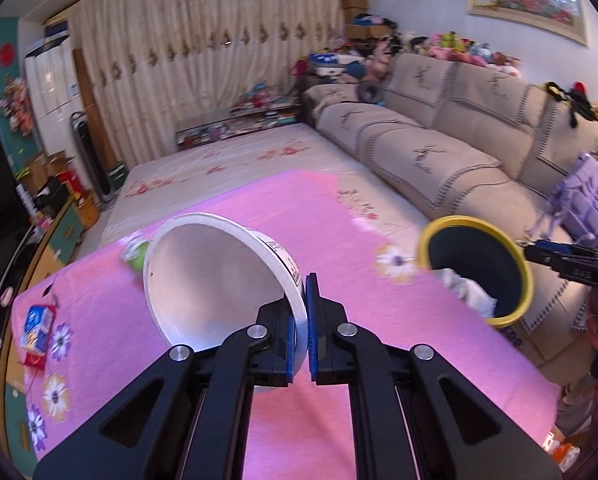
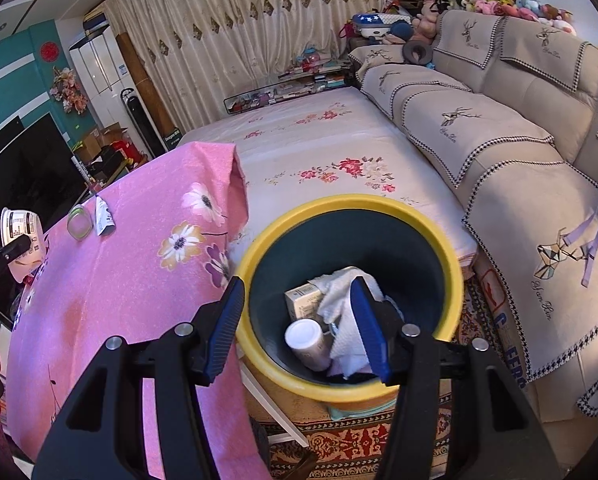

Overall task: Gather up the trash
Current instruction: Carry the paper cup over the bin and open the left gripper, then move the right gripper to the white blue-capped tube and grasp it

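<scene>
Trash bin (image 2: 351, 292), yellow-rimmed, sits directly beneath the right tool (image 2: 299, 328), whose jaws stand spread and empty above the tissue (image 2: 339, 300) and bottle (image 2: 309, 342) inside. Left tool (image 1: 301, 320) pinches a white paper bowl (image 1: 215, 276) by its rim, tilted above the pink-clothed table (image 1: 339, 220).

White paper bowl (image 1: 219, 276) tilted above pink cloth; yellow-rimmed bin (image 2: 351, 292) holds trash.

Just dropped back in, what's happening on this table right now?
A person is clearing trash off the pink tablecloth. The left gripper has its jaws shut on the rim of a white paper bowl, lifted above the cloth. The right gripper hangs open and empty over the yellow-rimmed bin, which already holds tissue and cartons. A few wrappers remain on the cloth.
</scene>
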A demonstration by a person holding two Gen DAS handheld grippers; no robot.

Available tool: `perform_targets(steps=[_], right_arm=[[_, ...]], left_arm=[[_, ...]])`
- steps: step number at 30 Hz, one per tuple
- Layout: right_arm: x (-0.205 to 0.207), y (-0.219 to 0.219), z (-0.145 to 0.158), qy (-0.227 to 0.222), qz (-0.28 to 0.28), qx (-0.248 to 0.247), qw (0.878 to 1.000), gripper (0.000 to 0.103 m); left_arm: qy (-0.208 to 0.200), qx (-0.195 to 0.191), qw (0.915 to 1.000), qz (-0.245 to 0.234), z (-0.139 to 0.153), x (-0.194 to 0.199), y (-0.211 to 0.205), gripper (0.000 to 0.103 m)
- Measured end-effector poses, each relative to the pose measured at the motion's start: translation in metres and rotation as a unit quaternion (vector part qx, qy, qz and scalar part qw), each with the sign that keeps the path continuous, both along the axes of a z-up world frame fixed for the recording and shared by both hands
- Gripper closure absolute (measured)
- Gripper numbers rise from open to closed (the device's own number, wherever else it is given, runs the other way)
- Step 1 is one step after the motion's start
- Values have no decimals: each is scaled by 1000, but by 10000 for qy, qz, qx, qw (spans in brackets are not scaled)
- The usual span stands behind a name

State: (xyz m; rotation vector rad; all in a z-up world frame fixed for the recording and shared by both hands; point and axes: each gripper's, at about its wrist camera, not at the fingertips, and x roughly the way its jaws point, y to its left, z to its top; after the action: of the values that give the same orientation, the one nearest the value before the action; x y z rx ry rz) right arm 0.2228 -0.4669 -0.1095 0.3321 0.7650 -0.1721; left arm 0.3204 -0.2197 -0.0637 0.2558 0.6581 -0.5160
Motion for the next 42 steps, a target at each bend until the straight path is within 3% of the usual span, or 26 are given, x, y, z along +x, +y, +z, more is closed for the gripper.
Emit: perform_targets(steps=[8,15,24,26,27,29,31,37,42], right_arm=[[-37,-30,-1,-50,-253,-47,9997,50],[-55,-54,-7,-29,-386,38,9992,50],[-62,-74,-11,5,-503,98,9987,50],[-62,-79,-13,29,-536,123,9985,50],[-62,-80,-13,40,-547,135,9984,50],[-62,-83,-15,66,-555,149,9983,50],[-62,-83,-16,77,-550,154,9983,50],[-60,-78,-16,69,-505,184,9985,50],[-57,-64,-12,37,-396,154,9991,50]], left_arm=[[99,-79,9962,-867,1,-29,-106,97],[312,-44,9895,-1412,-11,-29,-196,97],[705,124,9837,-1647,-43,0,-282,97],[803,170,9832,-1629,-53,7,-296,93],[813,198,9838,-1588,-56,9,-300,88],[829,224,9847,-1514,-59,14,-303,65],[803,207,9861,-1443,-59,16,-299,53],[526,32,9900,-1309,-33,1,-248,36],[323,-328,9934,-1048,-3,-21,-182,32]])
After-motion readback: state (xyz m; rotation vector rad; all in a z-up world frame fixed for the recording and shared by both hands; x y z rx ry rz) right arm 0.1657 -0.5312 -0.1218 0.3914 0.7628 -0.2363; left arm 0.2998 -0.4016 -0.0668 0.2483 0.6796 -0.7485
